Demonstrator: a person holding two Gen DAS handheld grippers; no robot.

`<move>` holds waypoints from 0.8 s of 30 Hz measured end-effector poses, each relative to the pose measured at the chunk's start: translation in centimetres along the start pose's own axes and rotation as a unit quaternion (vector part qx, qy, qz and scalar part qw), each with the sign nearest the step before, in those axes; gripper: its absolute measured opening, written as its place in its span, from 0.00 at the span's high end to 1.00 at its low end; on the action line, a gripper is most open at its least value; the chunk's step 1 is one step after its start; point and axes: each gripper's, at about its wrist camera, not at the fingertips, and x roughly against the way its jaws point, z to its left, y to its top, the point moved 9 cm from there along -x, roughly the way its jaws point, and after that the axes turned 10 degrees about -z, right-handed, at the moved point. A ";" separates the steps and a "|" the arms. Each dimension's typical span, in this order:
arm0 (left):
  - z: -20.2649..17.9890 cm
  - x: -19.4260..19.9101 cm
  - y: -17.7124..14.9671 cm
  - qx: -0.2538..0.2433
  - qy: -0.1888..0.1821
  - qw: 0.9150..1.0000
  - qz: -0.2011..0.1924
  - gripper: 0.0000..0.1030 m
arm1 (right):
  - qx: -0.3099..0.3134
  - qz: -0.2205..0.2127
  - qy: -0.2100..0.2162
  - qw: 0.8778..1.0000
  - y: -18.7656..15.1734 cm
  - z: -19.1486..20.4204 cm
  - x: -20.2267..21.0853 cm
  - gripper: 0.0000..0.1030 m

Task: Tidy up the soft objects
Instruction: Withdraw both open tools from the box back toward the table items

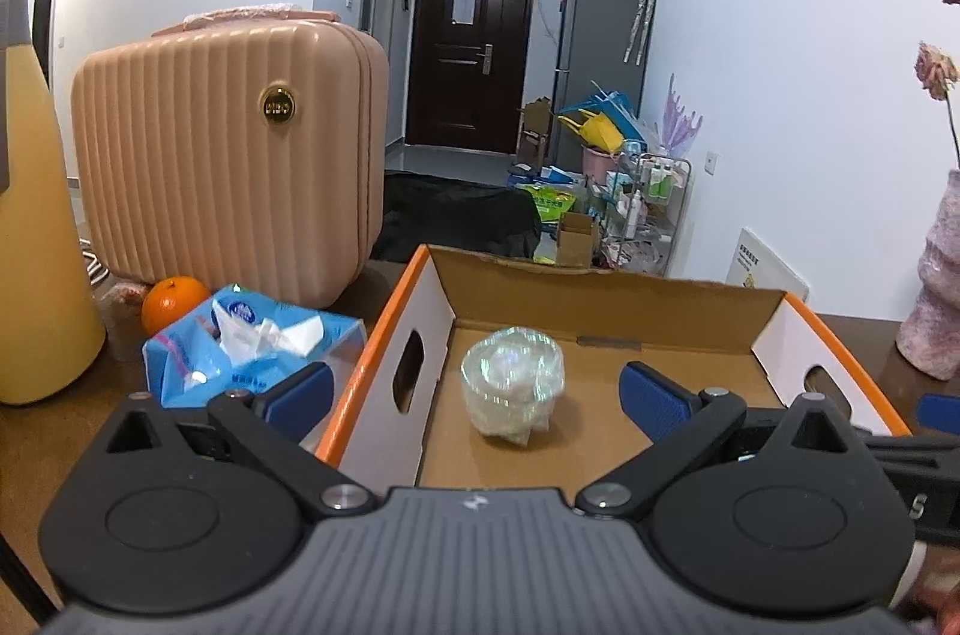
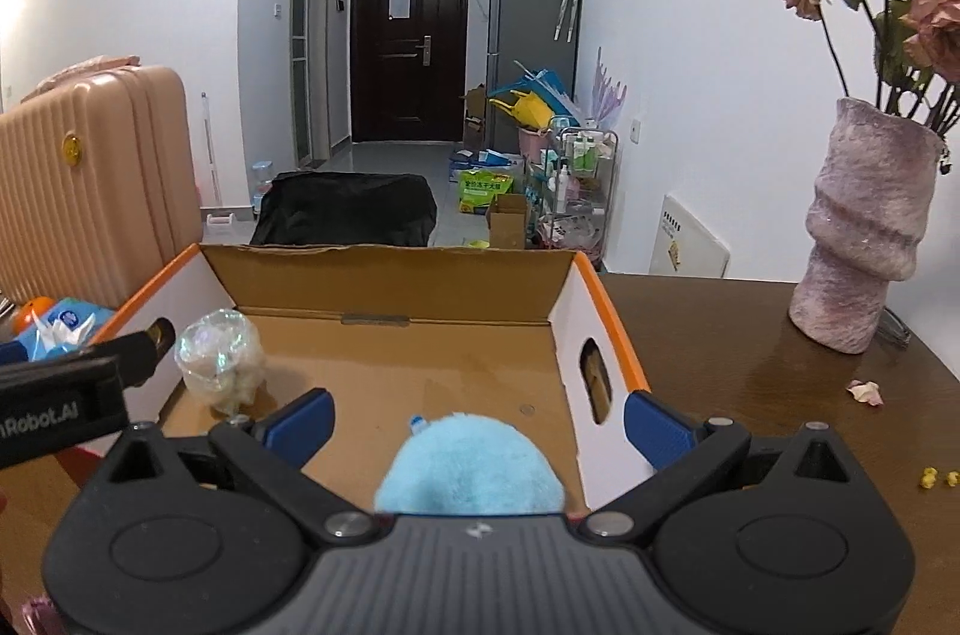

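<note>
Left wrist view: cardboard box (image 1: pixel 606 302) partly filled.
2 soft things inside, wrapped bundle (image 1: pixel 512 383) and blue plush (image 2: pixel 471 464); tissue pack (image 1: pixel 252 350) remains outside; both grippers' jaws apart, empty.

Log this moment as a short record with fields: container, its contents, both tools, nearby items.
container: open cardboard box with orange rim, on brown table
contents: clear plastic-wrapped bundle; fluffy blue plush
left tool: open, empty, facing the bundle
right tool: open, plush between its fingers, not clamped
nearby: blue tissue pack, orange, pink suitcase, vase
</note>
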 end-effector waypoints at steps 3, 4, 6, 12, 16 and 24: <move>0.2 0.8 -0.7 0.001 -0.008 1.000 0.000 0.00 | 0.002 -0.002 -0.008 1.000 -0.3 -0.3 0.7 0.00; 0.2 1.0 -0.9 0.001 -0.009 1.000 0.000 0.00 | 0.002 -0.003 -0.010 1.000 -0.3 -0.4 1.0 0.00; 0.3 1.6 -1.3 -0.001 -0.010 1.000 -0.001 0.00 | 0.002 -0.005 -0.012 1.000 -0.5 -0.6 1.6 0.00; 1.0 3.4 -1.5 0.002 -0.008 1.000 -0.012 0.00 | 0.002 -0.016 -0.010 1.000 -1.0 -1.2 3.5 0.00; 1.5 4.7 -1.5 0.001 -0.007 1.000 -0.021 0.00 | 0.004 -0.026 -0.007 1.000 -1.3 -1.3 4.9 0.00; 2.3 7.4 -1.8 -0.004 -0.011 0.999 -0.036 0.00 | 0.006 -0.048 0.001 0.999 -2.0 -1.7 8.0 0.00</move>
